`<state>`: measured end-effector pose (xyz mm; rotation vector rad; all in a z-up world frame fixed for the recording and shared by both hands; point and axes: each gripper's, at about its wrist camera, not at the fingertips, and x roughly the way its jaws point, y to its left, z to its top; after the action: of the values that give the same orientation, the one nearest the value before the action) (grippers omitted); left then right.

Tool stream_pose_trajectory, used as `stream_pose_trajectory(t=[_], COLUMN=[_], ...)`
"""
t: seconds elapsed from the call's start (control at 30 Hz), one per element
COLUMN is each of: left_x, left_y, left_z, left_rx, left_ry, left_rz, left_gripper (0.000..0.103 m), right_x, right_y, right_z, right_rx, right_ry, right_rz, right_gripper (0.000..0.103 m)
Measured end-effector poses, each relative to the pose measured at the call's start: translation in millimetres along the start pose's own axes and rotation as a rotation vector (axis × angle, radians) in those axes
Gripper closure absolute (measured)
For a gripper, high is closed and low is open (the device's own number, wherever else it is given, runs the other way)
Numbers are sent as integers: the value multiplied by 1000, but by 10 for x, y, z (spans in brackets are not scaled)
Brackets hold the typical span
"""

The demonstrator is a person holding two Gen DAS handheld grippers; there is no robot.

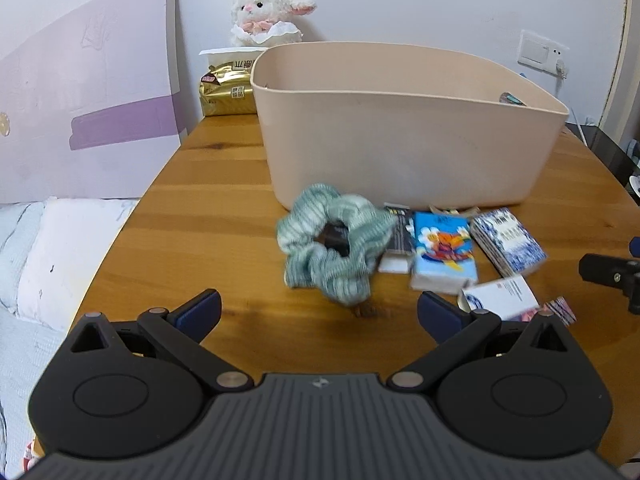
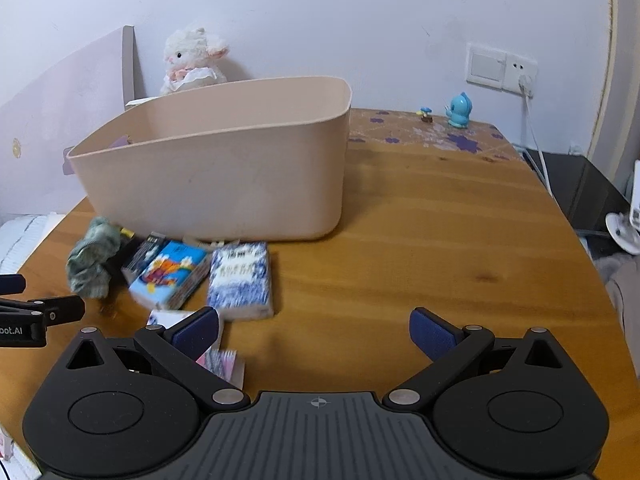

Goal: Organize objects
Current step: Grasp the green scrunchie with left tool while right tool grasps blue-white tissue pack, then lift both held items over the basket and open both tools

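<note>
A beige plastic bin point(image 1: 400, 140) stands on the wooden table point(image 1: 208, 220); it also shows in the right wrist view point(image 2: 224, 176). In front of it lie a green scrunchie point(image 1: 332, 240), a black-labelled small box point(image 1: 400, 232), a blue cartoon tissue pack point(image 1: 444, 252), a blue-white patterned tissue pack point(image 1: 508, 240) and a white box point(image 1: 504, 296). My left gripper point(image 1: 318, 312) is open and empty, just short of the scrunchie. My right gripper point(image 2: 316, 332) is open and empty, with the patterned pack point(image 2: 242, 276) ahead to its left and a pink packet point(image 2: 224, 364) under its left finger.
A plush lamb point(image 1: 268, 12) and a gold package point(image 1: 228, 88) sit behind the bin by the wall. A lilac board point(image 1: 88, 112) leans at the left. A blue figurine point(image 2: 460, 110) stands at the far right corner. A bed point(image 1: 48, 248) adjoins the left edge.
</note>
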<state>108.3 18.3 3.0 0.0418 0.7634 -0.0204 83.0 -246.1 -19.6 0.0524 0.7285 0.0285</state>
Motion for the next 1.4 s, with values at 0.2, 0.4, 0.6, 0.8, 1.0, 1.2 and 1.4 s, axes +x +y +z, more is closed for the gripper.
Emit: stream_pose_trajectory(t=[0.2, 0.4, 0.6, 0.8, 1.0, 1.2, 1.4], left_x=[234, 355, 332, 372, 331, 129, -219], left_y=[29, 102, 146, 124, 152, 196, 201], left_z=[127, 184, 230, 232, 225, 258, 326], left_rx=[9, -3, 0, 11, -5, -18, -16], left_ry=[22, 41, 28, 46, 20, -27, -106], left_rz=[-12, -19, -49, -74, -86, -95, -100], left_gripper=[0, 0, 24, 64, 85, 88, 88], right_x=[239, 506, 721, 715, 630, 361, 16], right_y=[41, 293, 422, 432, 368, 280, 207], right_z=[226, 318, 273, 247, 240, 261, 383], right_rx=[-45, -120, -134, -132, -92, -73, -52], right_ry=[20, 75, 141, 124, 107, 53, -19], right_rz=[49, 71, 72, 65, 90, 78, 102], right_gripper=[0, 4, 17, 50, 60, 60, 60])
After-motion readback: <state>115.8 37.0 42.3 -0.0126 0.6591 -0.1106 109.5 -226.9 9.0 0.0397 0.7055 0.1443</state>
